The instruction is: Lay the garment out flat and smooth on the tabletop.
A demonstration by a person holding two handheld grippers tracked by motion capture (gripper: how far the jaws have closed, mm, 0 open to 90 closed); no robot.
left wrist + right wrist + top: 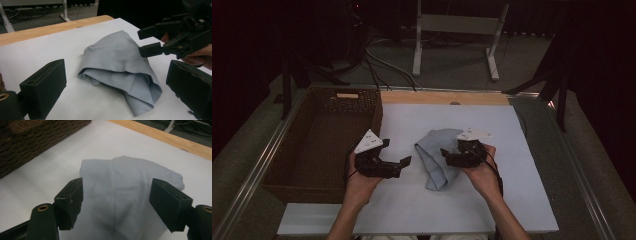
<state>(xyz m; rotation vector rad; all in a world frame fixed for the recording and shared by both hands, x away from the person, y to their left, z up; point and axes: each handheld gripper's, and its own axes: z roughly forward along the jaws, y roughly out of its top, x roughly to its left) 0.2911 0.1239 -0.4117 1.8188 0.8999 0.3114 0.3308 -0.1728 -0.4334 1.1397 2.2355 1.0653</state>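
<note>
A crumpled grey-blue cloth (434, 150) lies in the middle of the white board (452, 210). My left gripper (397, 151) is held just left of it, open, its jaws pointing toward the cloth (117, 57) with nothing between them (117, 87). At the cloth's right edge my right gripper (448, 154) is open too, hovering over the fabric. Seen along its own jaws, the right gripper (120, 201) straddles the cloth (125, 182) without closing on it. The left gripper view also shows the right gripper (141, 42) above the cloth's far side.
A brown wicker basket (319, 145) stands along the board's left edge, close to my left hand; its wall (30, 140) shows in the right gripper view. A wooden strip (447, 97) borders the board's far edge. Table legs and cables lie beyond.
</note>
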